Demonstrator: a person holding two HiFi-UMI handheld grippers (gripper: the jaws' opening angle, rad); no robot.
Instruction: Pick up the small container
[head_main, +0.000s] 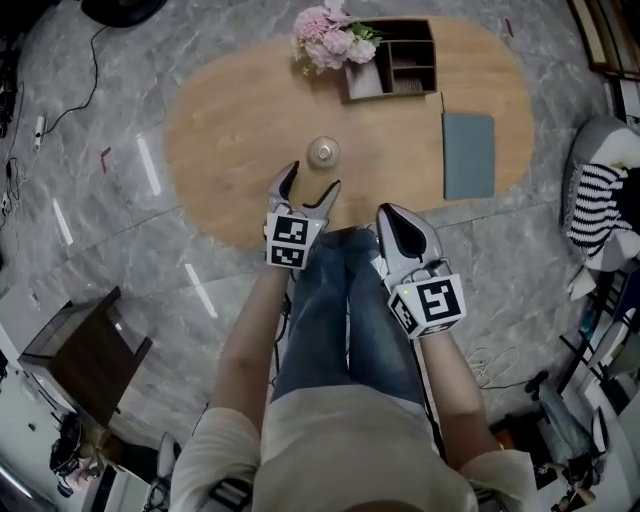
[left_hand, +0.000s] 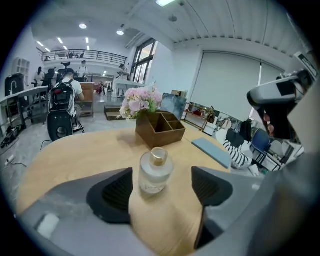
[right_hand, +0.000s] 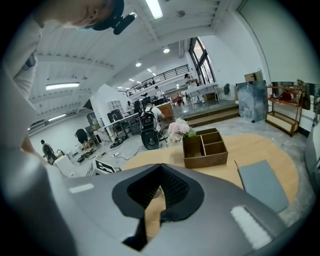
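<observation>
You're in a big open hall, part office and part lab: a railed mezzanine (left_hand: 82, 54) overlooks desks (left_hand: 25, 93) where people work, strip lights (right_hand: 153, 7) line a high ceiling, tall windows (left_hand: 142, 60) rise above a marbled floor (head_main: 90, 260).
</observation>
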